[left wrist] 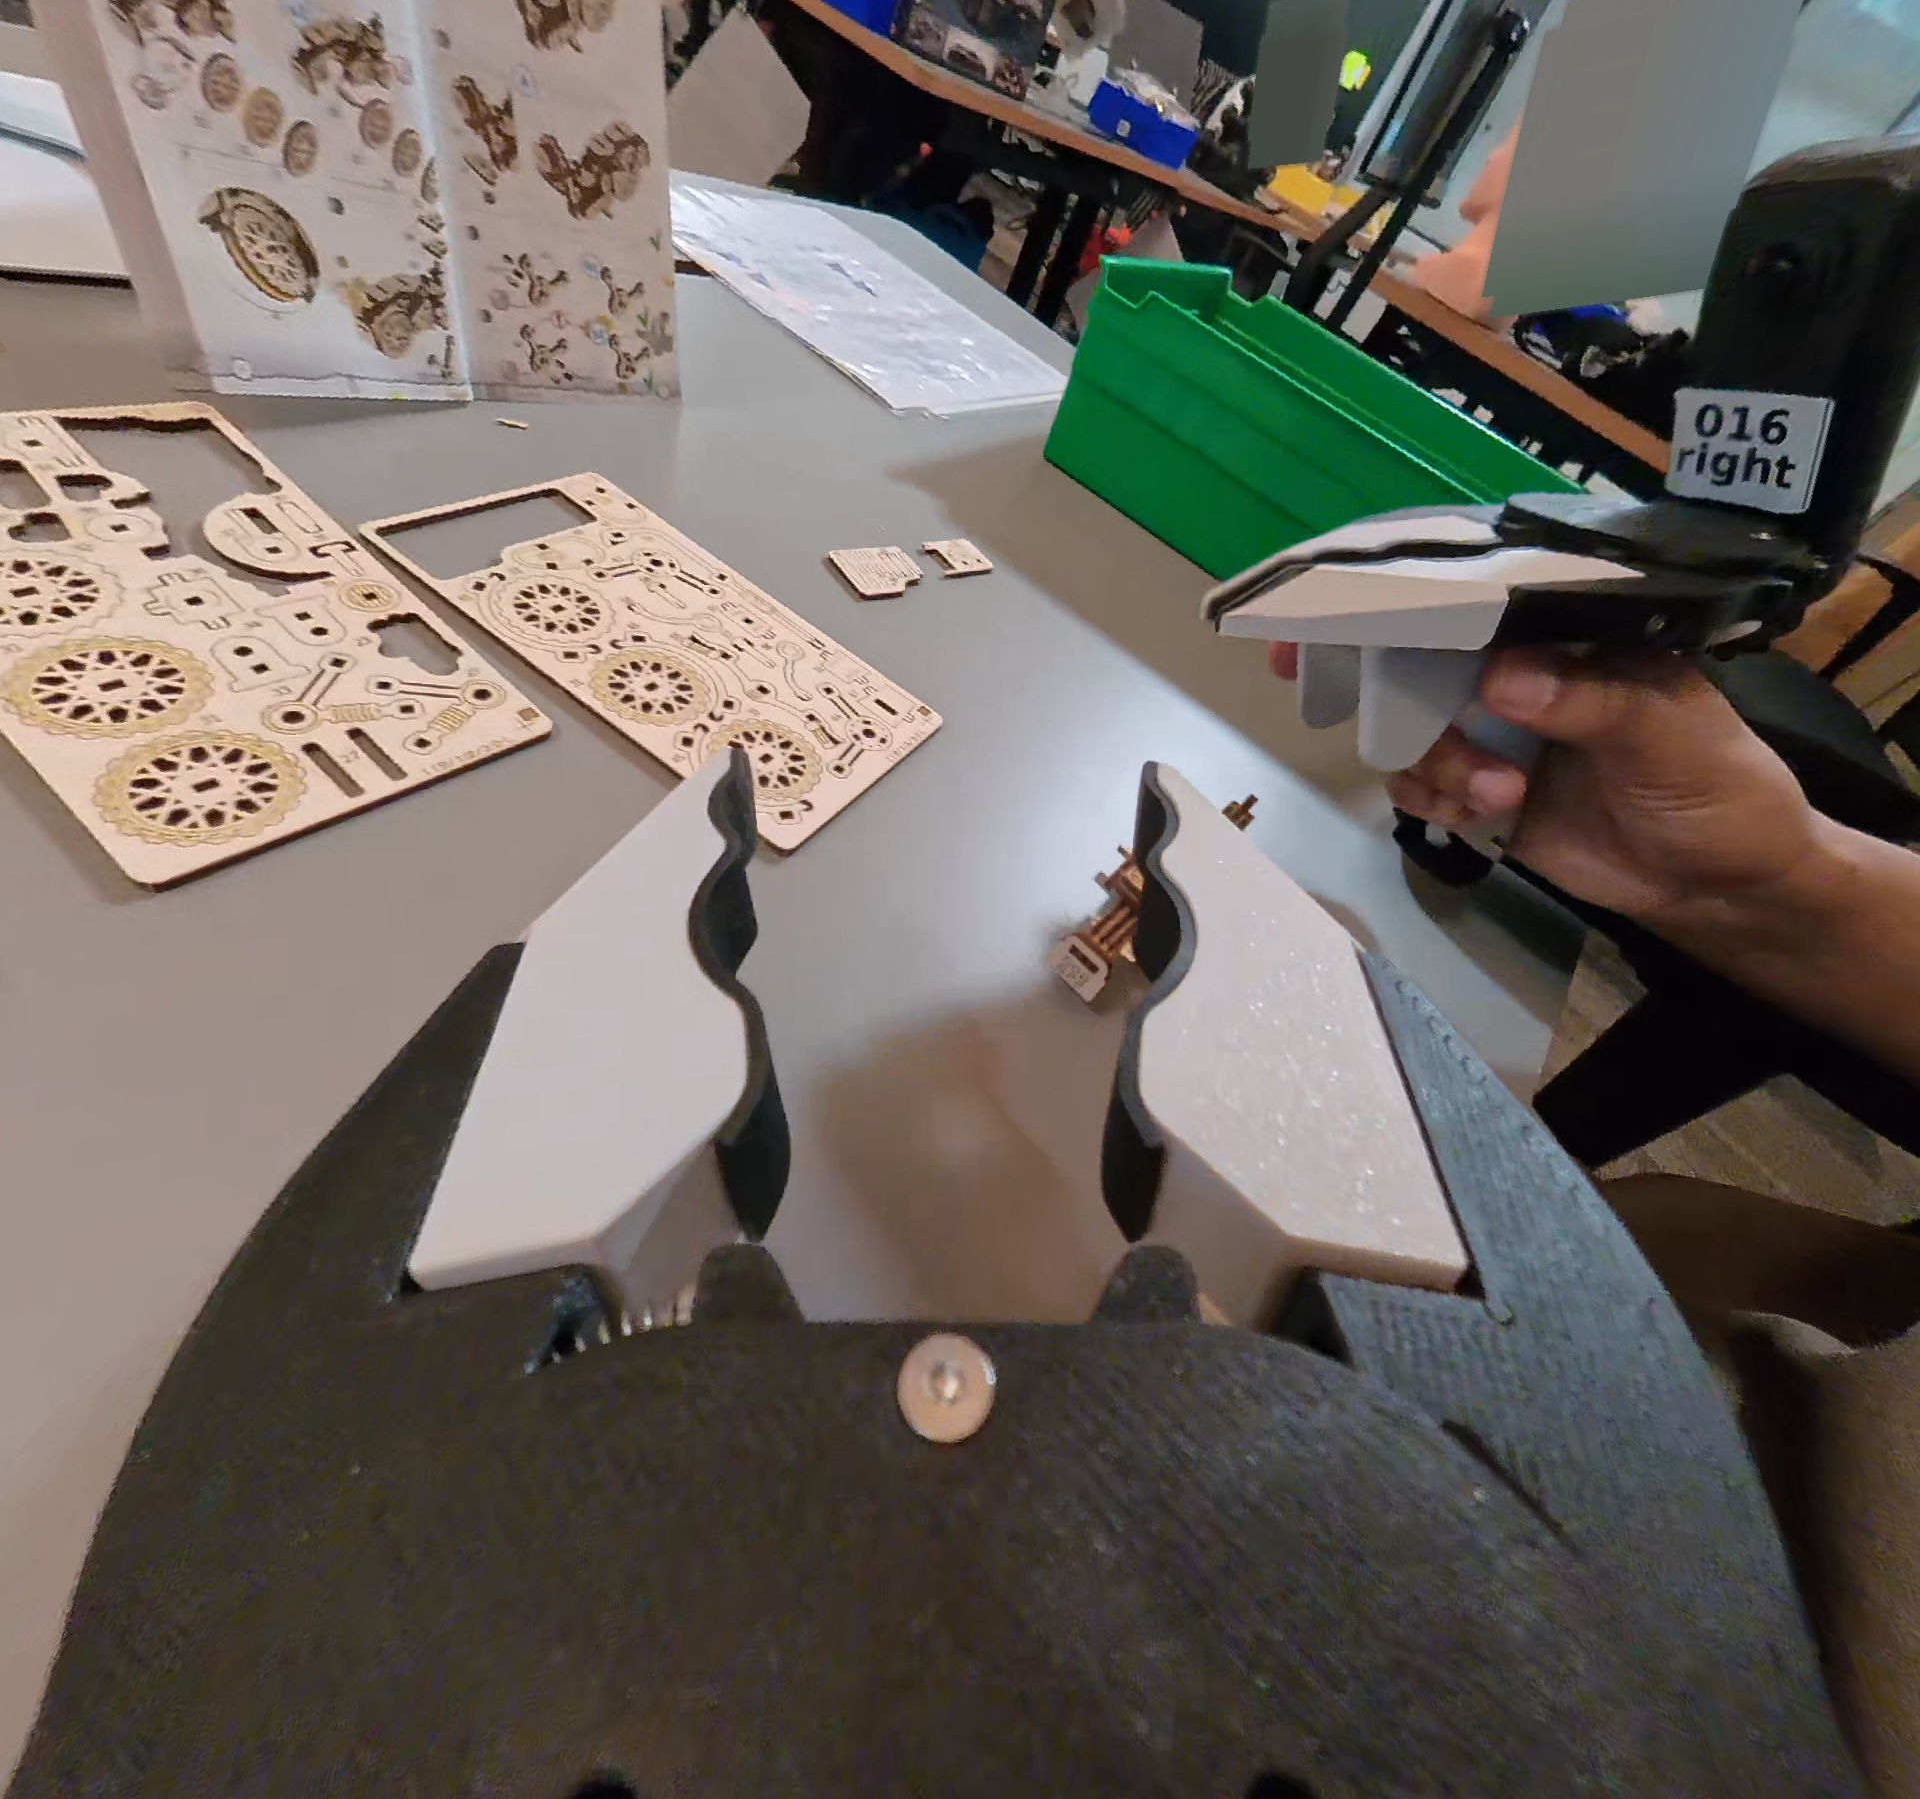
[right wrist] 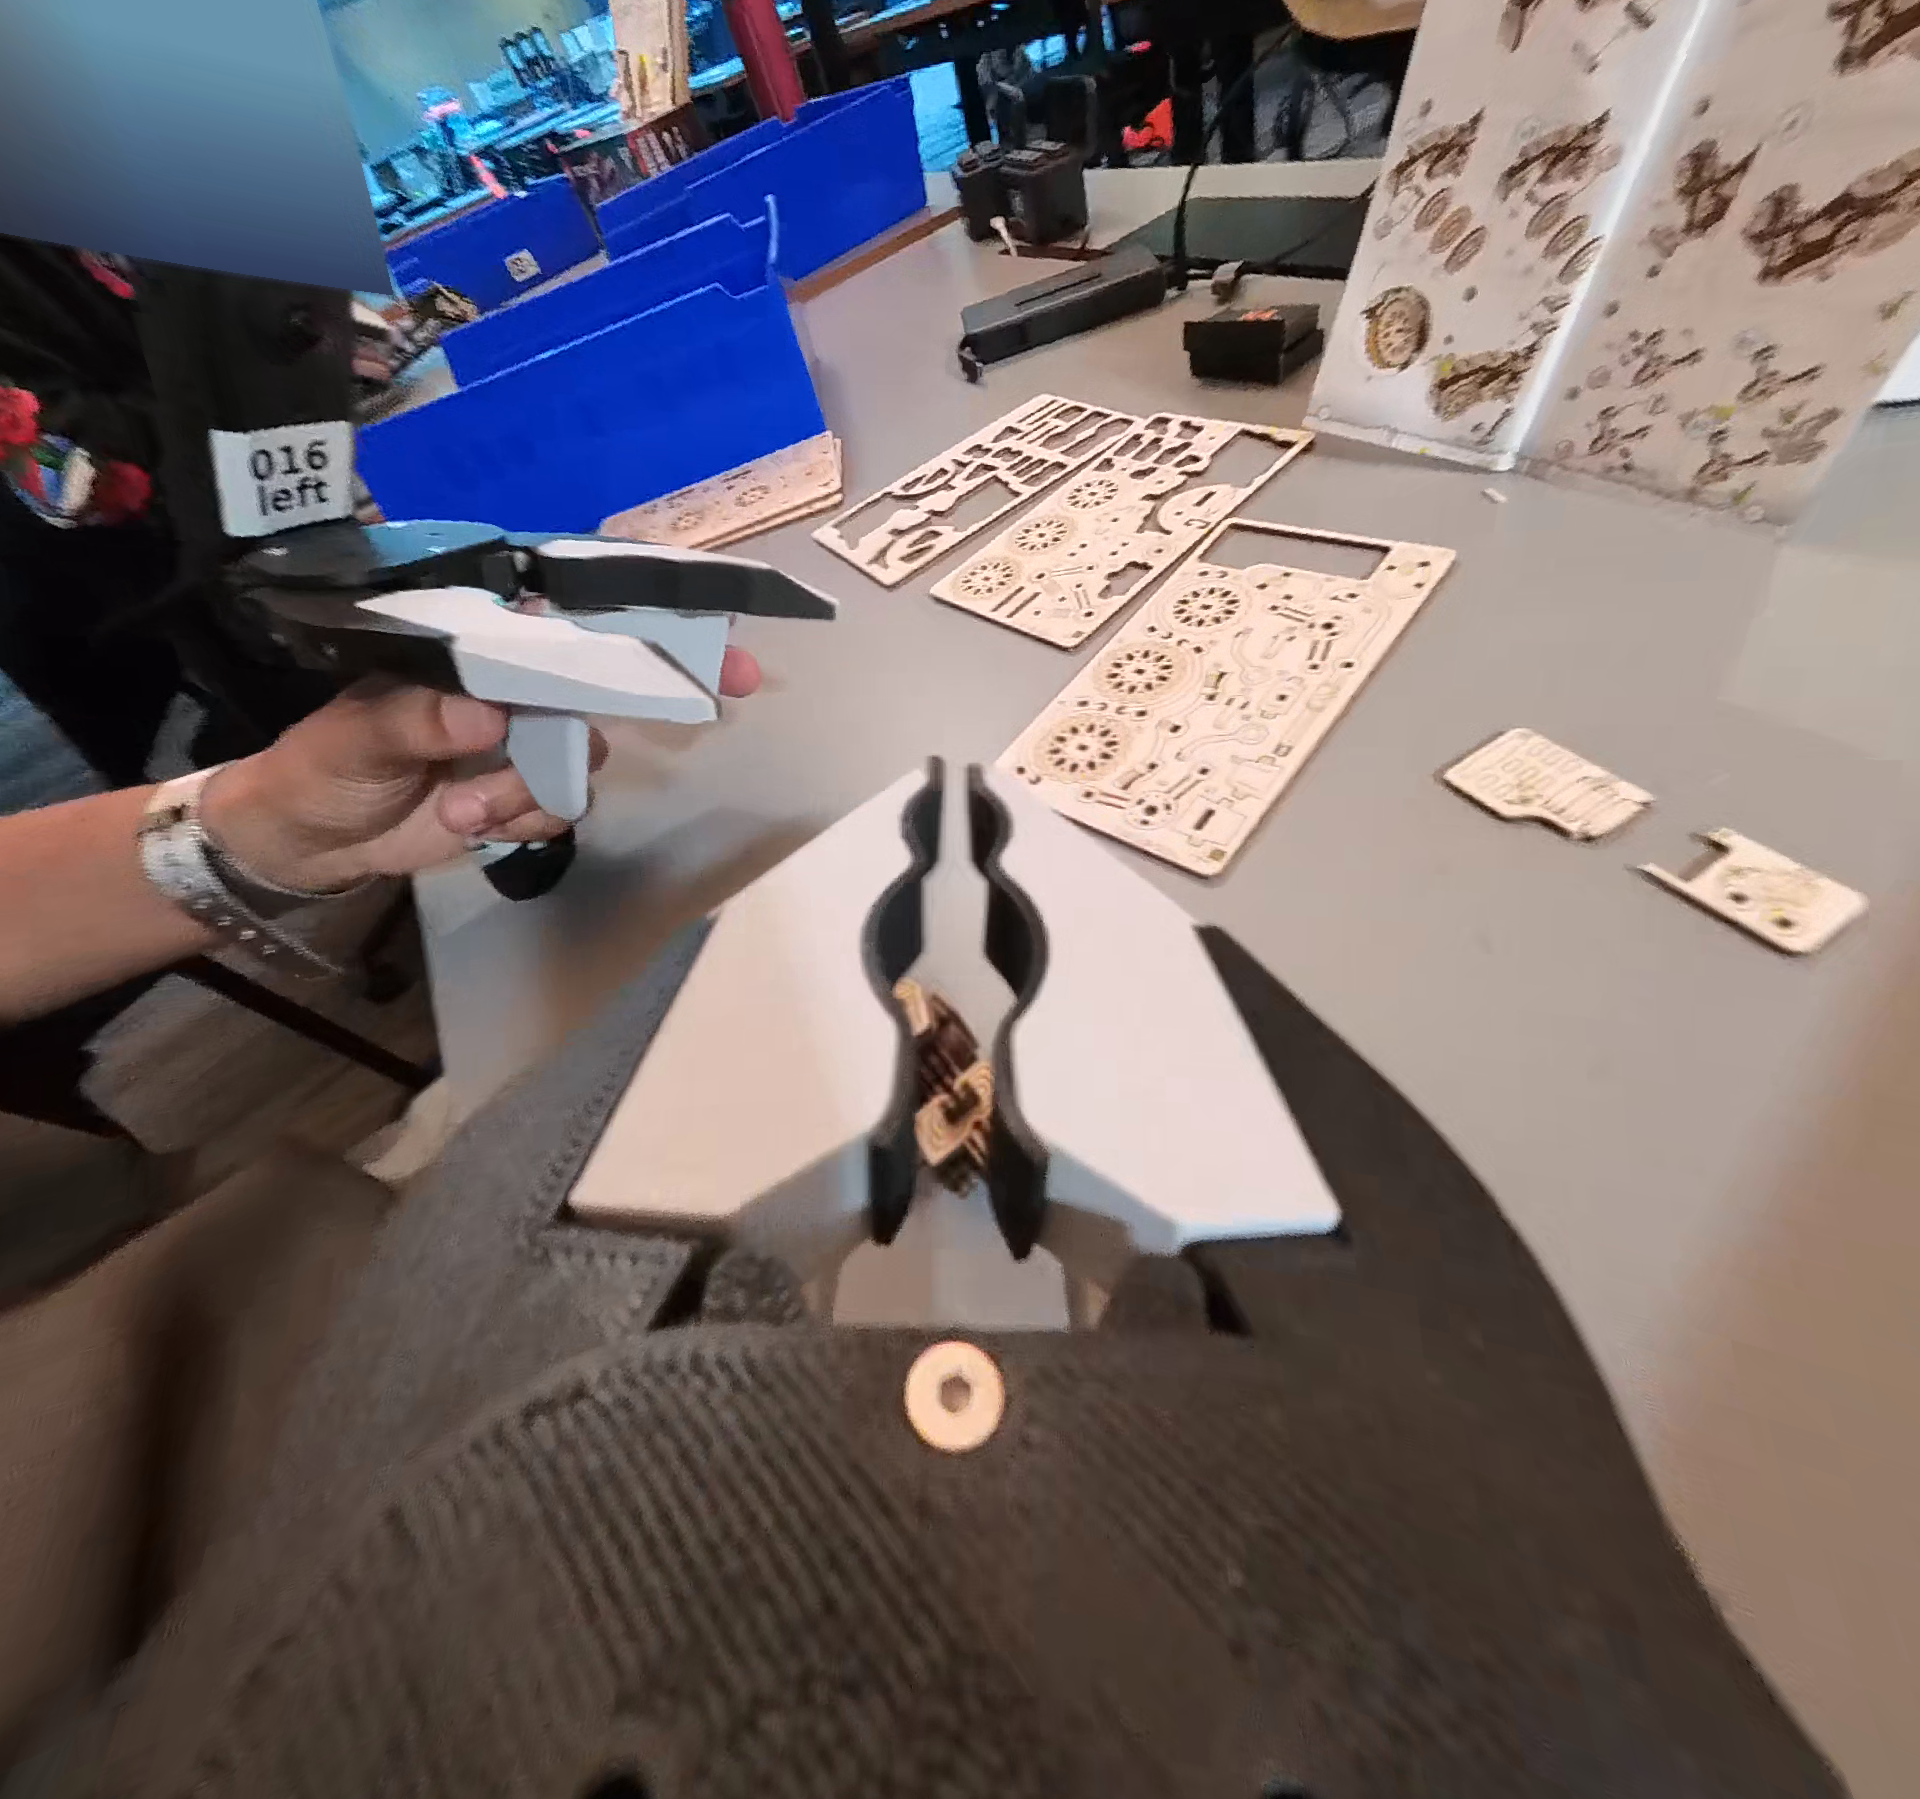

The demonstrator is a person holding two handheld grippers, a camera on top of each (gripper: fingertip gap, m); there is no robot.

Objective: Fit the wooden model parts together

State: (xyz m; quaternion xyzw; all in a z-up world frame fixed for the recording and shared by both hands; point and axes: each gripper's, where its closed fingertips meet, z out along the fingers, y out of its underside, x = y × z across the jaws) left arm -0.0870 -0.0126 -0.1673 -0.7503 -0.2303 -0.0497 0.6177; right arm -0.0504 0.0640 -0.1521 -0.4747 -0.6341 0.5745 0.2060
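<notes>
Left fingers [left wrist: 940, 783] spread wide, empty | right fingers [right wrist: 951, 773] pinching wooden assembly [right wrist: 951, 1095]

left claw [left wrist: 940, 783] – fingers spread, nothing between | small wooden assembly [left wrist: 1107, 918] on the desk [left wrist: 260, 1001] beside its right finger | two part sheets [left wrist: 644, 648] ahead-left – green bin [left wrist: 1247, 419] behind | right claw [left wrist: 1231, 606] hand-held, tips together

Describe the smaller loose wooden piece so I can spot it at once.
Start at the green bin on the grey table. Between it and the cut-out sheets lie two small loose pieces. Yours is the notched piece nearer the bin: smaller, with a square slot, unlike its line-engraved neighbour.
</notes>
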